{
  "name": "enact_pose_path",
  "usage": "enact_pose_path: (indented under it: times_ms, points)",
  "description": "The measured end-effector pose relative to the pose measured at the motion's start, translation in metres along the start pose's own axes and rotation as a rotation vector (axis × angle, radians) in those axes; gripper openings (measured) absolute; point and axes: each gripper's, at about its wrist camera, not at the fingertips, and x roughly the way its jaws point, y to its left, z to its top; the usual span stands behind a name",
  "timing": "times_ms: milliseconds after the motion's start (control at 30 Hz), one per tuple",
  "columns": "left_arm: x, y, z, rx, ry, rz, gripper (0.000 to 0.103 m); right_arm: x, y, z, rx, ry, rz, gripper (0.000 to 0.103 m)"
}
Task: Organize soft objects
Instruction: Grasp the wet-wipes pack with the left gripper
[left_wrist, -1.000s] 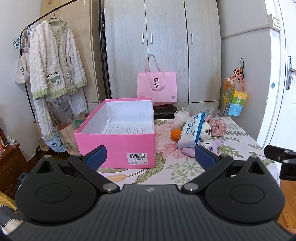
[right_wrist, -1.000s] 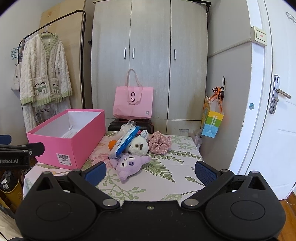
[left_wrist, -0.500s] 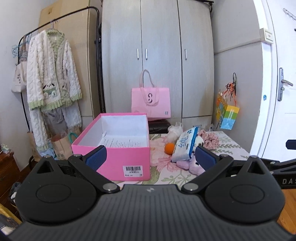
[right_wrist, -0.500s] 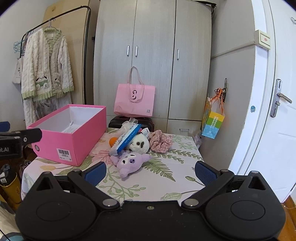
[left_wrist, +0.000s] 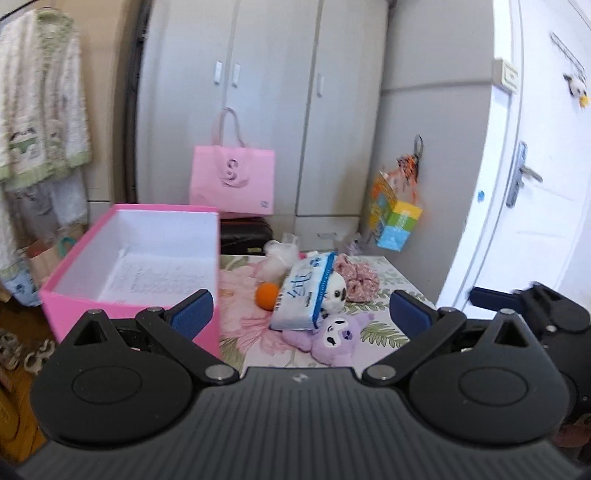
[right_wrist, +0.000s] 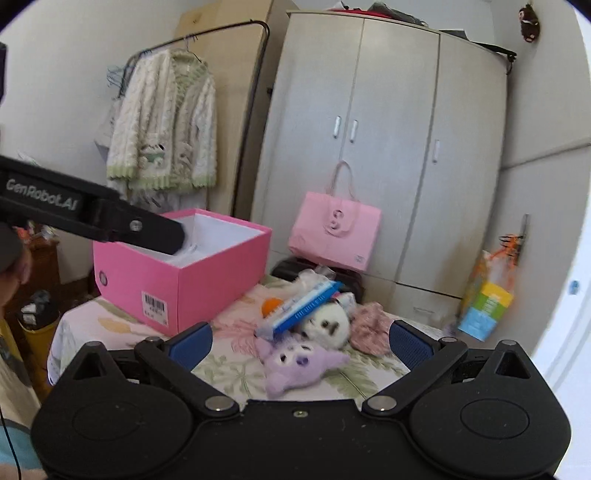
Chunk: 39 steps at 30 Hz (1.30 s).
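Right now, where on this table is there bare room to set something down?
The near strip of tablecloth between the pink box and the purple plush is bare. Behind the plush it is crowded: tissue pack, white plush, scrunchie.

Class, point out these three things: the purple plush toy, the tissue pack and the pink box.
purple plush toy (right_wrist: 295, 363), right wrist view, on its face.
tissue pack (left_wrist: 304, 293), left wrist view, on its printed front.
pink box (right_wrist: 218, 284), right wrist view, on its right side wall.

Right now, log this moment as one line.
left gripper: open, empty | right gripper: open, empty | purple plush: on table, untouched | pink box: open
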Motion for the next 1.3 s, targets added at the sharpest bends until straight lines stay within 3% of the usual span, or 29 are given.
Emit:
enact_pose_path:
  times_ms: [133,200,300,467,500,700,767,867,1067,1200,1300]
  points:
    - [0.045,-0.003,0.007,0.027,0.065,-0.076,0.100,0.038,-0.009,-0.004,0.060,0.012,0.090,0.102]
    - [0.072,-0.001,0.011,0.021,0.126,-0.110,0.099,0.057,-0.010,-0.007,0.078,0.013,0.106,0.097]
    - [0.109,0.006,0.017,-0.011,0.187,-0.132,0.089,0.090,-0.015,-0.013,0.098,0.030,0.131,0.084]
    - [0.164,0.022,0.020,-0.070,0.280,-0.144,0.084,0.133,-0.026,-0.022,0.177,0.088,0.197,0.062]
    - [0.170,0.023,0.020,-0.067,0.274,-0.141,0.080,0.141,-0.027,-0.022,0.194,0.099,0.205,0.061]
    - [0.192,0.026,0.018,-0.098,0.317,-0.153,0.079,0.167,-0.029,-0.026,0.219,0.141,0.190,0.053]
    - [0.195,0.024,0.016,-0.091,0.313,-0.155,0.079,0.172,-0.032,-0.028,0.241,0.154,0.187,0.034]
    - [0.199,0.021,0.013,-0.085,0.298,-0.155,0.079,0.172,-0.042,-0.030,0.305,0.162,0.222,0.023]
    - [0.210,0.026,0.001,-0.129,0.276,-0.150,0.080,0.160,-0.058,-0.034,0.346,0.184,0.253,0.016]
    - [0.224,0.029,-0.009,-0.192,0.327,-0.190,0.083,0.161,-0.066,-0.039,0.365,0.200,0.269,0.016]
    - [0.234,0.029,-0.017,-0.218,0.356,-0.178,0.087,0.164,-0.071,-0.043,0.401,0.205,0.291,0.016]
